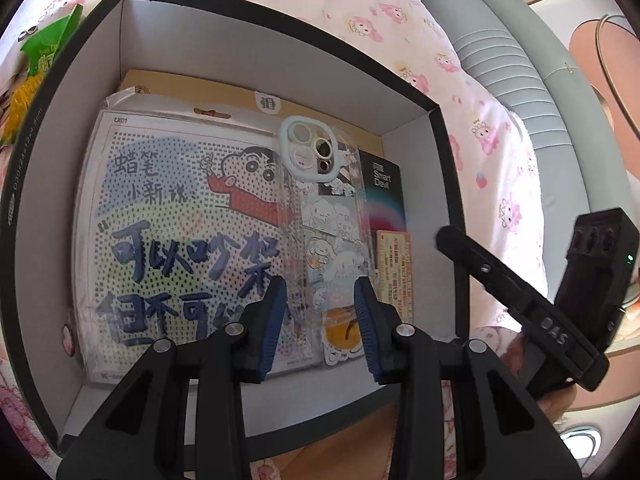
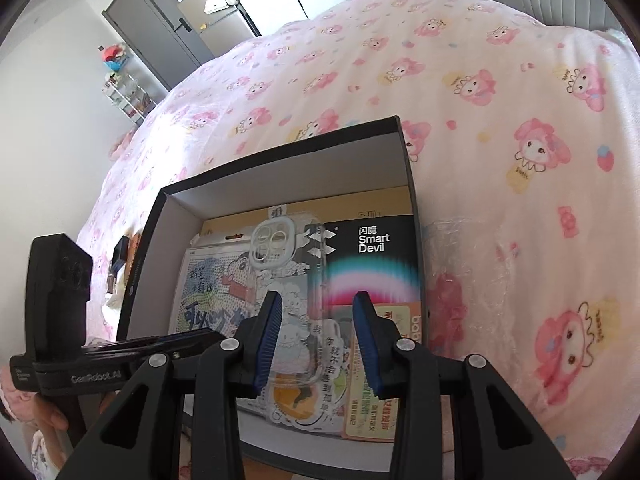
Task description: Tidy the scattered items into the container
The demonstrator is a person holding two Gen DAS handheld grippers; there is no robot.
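A black box with white inner walls (image 1: 72,152) sits on the bed; it also shows in the right wrist view (image 2: 224,188). Inside lie a cartoon-printed packet (image 1: 172,216), a clear phone case (image 1: 320,208) with a pale blue camera ring, a black "Smart Devil" box (image 1: 382,188) and an orange card (image 1: 394,272). My left gripper (image 1: 320,320) is open and empty above the box's near side. My right gripper (image 2: 318,340) is open and empty above the phone case (image 2: 292,292). The right gripper also shows at the right of the left wrist view (image 1: 520,300).
A pink cartoon-print blanket (image 2: 460,100) covers the bed around the box. A green and yellow packet (image 1: 36,56) lies outside the box's left edge. Crumpled clear plastic (image 2: 472,264) lies right of the box. A grey padded headboard (image 1: 500,40) is behind.
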